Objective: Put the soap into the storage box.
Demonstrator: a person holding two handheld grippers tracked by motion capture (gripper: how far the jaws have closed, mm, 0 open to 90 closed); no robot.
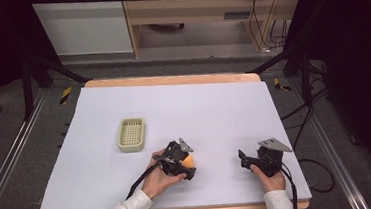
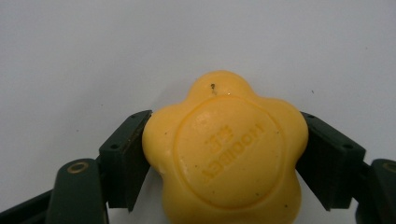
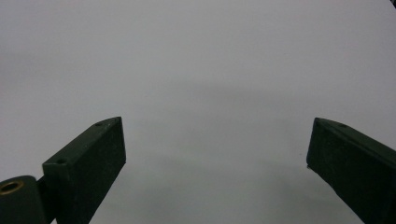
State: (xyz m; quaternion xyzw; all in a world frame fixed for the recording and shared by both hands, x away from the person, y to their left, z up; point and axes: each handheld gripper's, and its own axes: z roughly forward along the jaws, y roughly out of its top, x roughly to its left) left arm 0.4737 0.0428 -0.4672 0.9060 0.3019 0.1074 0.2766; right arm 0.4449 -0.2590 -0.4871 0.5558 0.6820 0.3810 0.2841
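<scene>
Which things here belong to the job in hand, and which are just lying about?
In the job, as far as the frames suggest:
- yellow flower-shaped soap, clamped in the left claw
- slatted soap tray, likely its destination

Idle or background:
- right claw, open over bare table cover
- wooden furniture behind the table

Basket (image 1: 131, 135) left of soap (image 1: 189, 161); right tool (image 1: 244, 160) beyond.

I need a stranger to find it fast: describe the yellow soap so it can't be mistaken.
Start at the white table and go to its near edge, left of centre, where the left claw is. Between its black jaws sits the yellow soap. It is flower-shaped with a round stamped centre, unlike the pale ribbed tray farther back.
</scene>
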